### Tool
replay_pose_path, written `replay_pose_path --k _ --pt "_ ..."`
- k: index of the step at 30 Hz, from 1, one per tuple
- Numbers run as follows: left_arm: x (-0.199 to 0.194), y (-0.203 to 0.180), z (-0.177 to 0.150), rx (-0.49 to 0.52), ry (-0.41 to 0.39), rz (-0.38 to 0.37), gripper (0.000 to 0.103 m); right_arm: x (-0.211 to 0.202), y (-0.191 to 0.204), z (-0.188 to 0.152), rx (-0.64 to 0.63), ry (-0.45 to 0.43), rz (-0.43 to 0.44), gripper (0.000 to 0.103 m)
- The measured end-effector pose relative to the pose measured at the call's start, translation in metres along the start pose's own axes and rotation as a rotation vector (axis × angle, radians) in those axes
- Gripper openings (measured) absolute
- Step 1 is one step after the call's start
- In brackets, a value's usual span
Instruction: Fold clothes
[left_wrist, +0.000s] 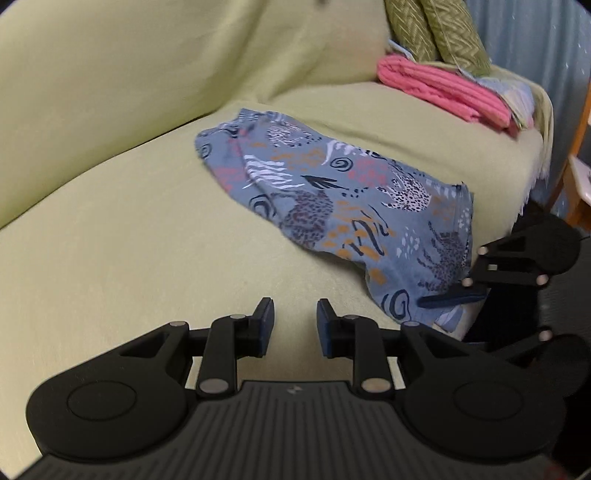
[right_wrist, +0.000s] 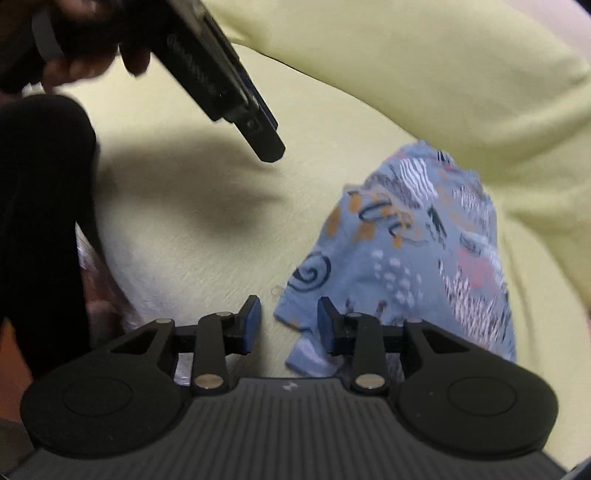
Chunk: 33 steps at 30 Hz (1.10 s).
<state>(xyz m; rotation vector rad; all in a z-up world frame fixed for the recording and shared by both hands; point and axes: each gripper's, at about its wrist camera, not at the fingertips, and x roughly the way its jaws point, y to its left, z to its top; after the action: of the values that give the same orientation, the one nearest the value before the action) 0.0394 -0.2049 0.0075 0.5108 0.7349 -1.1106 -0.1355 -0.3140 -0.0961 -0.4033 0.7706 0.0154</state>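
Your left gripper (left_wrist: 295, 325) hangs over bare sofa cover with its 2 fingers parted and nothing between them. Your right gripper (right_wrist: 289, 325) is also spread, low at the near corner of the patterned blue garment (left_wrist: 332, 206); one finger lies over the cloth edge and the other over the cover, so it brackets that corner without pinching it. That placement suits either picking the corner up or having just let it go, and the pictures do not settle which.

The garment lies on the seat of the sofa (left_wrist: 110, 221), bunched and doubled along its length, its near end reaching the seat's front edge. It looks partly gathered, not a neat flat fold.

The seat is draped in a yellow-green cover, soft and slightly wrinkled, so cloth will likely drag on it, not slide. At the far end sits a folded pink cloth (left_wrist: 443, 92) under 2 green cushions (left_wrist: 436, 33). A wooden chair leg (left_wrist: 576, 155) shows beyond the sofa arm.
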Motion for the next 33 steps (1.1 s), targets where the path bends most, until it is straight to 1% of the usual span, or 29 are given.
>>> replay_pose_path --k 1,3,4,5,8,11,13,14,17,21,24,27,28,29,32,33 --pt "-0.002 0.000 -0.002 0.003 -0.002 0.006 0.031 -0.002 0.002 0.001 -0.023 0.003 -0.016 0.002" --pt "-0.005 0.001 -0.006 0.010 -0.009 0.014 0.031 -0.008 0.000 0.004 -0.043 0.000 -0.043 0.000" --pt "-0.006 0.000 -0.008 0.014 -0.015 0.015 0.031 -0.017 -0.007 0.006 -0.014 -0.020 -0.042 0.000" --pt "-0.006 -0.002 -0.009 0.018 -0.022 0.012 0.031 -0.026 -0.018 0.009 0.036 -0.044 -0.035 0.000" --pt "-0.005 -0.010 -0.010 0.020 -0.049 -0.014 0.031 -0.053 -0.061 0.011 0.254 -0.114 0.005 0.000" --pt "-0.002 -0.023 -0.008 0.026 -0.080 -0.050 0.031 -0.080 -0.104 0.005 0.465 -0.181 0.014 0.000" --pt "0.003 -0.035 -0.006 0.041 -0.095 -0.077 0.031 -0.092 -0.124 0.000 0.543 -0.210 0.013 0.000" --pt "0.005 -0.042 -0.005 0.058 -0.102 -0.095 0.031 -0.096 -0.131 -0.002 0.566 -0.220 0.006 0.000" --pt "0.014 -0.063 -0.003 0.121 -0.105 -0.141 0.031 -0.097 -0.140 -0.008 0.580 -0.218 -0.016 0.000" --pt "0.029 -0.090 0.003 0.187 -0.136 -0.200 0.031 -0.094 -0.143 -0.015 0.613 -0.222 0.017 0.000" --pt "0.051 -0.109 0.010 0.203 -0.163 -0.161 0.031 -0.090 -0.145 -0.019 0.627 -0.224 0.018 0.000" --pt "0.074 -0.122 0.015 0.189 -0.188 -0.105 0.031 -0.086 -0.146 -0.023 0.641 -0.226 0.020 0.000" --pt "0.081 -0.125 0.016 0.185 -0.197 -0.075 0.031 -0.085 -0.147 -0.024 0.646 -0.226 0.021 0.000" --pt "0.088 -0.129 0.017 0.183 -0.203 -0.037 0.031 -0.085 -0.148 -0.027 0.651 -0.223 0.018 0.000" --pt "0.097 -0.141 0.016 0.222 -0.218 0.174 0.031 -0.083 -0.150 -0.036 0.672 -0.210 0.006 0.000" --pt "0.095 -0.143 0.015 0.230 -0.226 0.231 0.031 -0.083 -0.151 -0.039 0.679 -0.209 0.005 0.000"
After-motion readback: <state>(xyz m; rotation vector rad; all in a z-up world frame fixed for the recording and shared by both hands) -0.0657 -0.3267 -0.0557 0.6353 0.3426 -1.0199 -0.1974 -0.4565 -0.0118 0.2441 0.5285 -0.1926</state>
